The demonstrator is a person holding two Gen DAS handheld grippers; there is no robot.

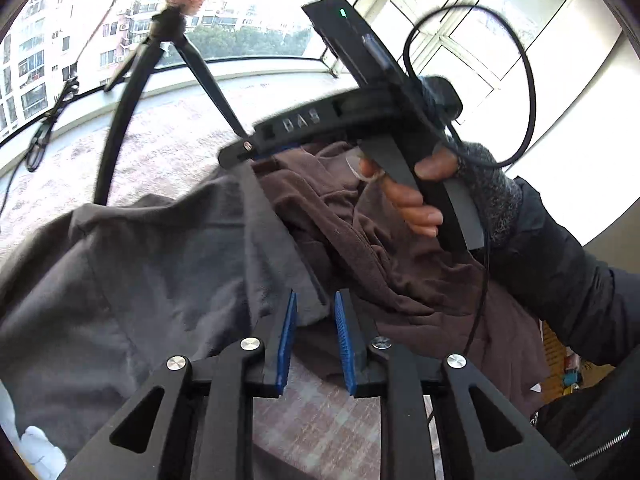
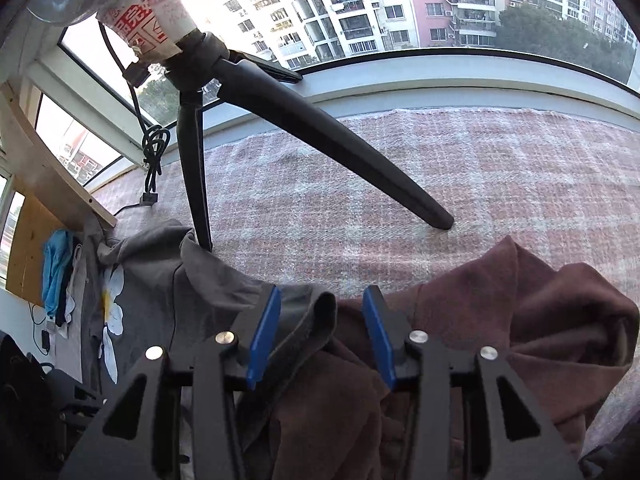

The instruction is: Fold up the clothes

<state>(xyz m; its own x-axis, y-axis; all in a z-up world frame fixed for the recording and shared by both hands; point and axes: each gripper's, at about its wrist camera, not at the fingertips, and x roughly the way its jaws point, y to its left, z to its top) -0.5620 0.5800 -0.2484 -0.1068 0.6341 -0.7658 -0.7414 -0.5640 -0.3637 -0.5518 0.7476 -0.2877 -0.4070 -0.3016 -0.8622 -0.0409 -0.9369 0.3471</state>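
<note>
A black plastic tripod (image 2: 304,128) stands ahead of the claw on a pink checked woven cloth (image 2: 500,184). A coiled black cable (image 2: 154,160) lies far left by the window.

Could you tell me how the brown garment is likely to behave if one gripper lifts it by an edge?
The brown garment lies in deep soft folds, so it would probably droop and bunch, not hold shape. It overlaps the grey garment, so lifting may drag that along. Its fuzzy surface should grip the pads.

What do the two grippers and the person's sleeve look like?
Both the left gripper and right gripper have black linkage frames, silver round bolts and blue ribbed pads. The right gripper carries raised letters "DAS" and a black cable. The person wears a grey knit fingerless glove and a dark padded sleeve.
</note>
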